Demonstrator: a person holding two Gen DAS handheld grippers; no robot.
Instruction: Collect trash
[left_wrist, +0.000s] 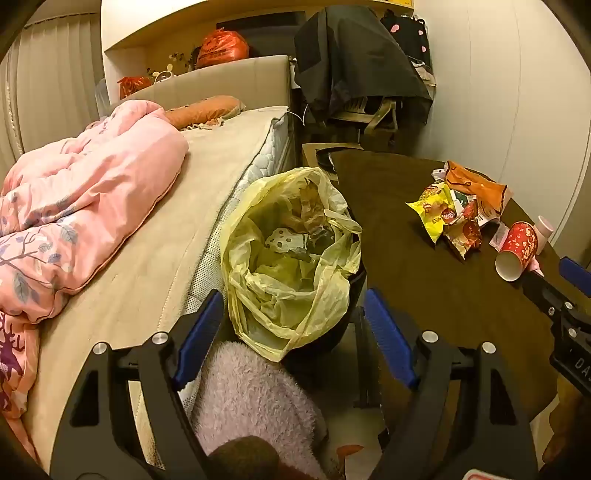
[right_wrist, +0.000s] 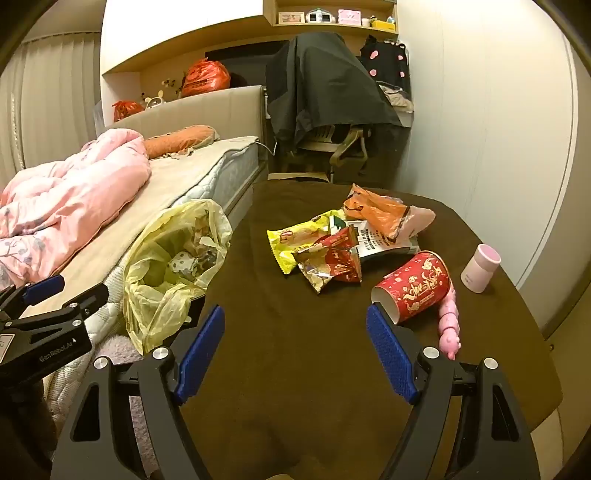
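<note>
A bin lined with a yellow plastic bag (left_wrist: 291, 254) stands between the bed and the table, with crumpled trash inside; it also shows in the right wrist view (right_wrist: 166, 269). My left gripper (left_wrist: 295, 314) is open and empty just above the bin's near rim. On the brown table lie a red paper cup (right_wrist: 413, 286) on its side, a yellow wrapper (right_wrist: 295, 240), a red foil wrapper (right_wrist: 332, 262) and an orange bag (right_wrist: 376, 212). My right gripper (right_wrist: 295, 325) is open and empty, its right finger close to the cup's mouth.
A pink-capped white bottle (right_wrist: 480, 267) and a pink toy (right_wrist: 448, 325) sit beside the cup. The bed (left_wrist: 147, 240) with a pink quilt is left of the bin. A fuzzy pink slipper (left_wrist: 251, 398) lies below my left gripper. A chair under a dark jacket (right_wrist: 321, 92) stands behind the table.
</note>
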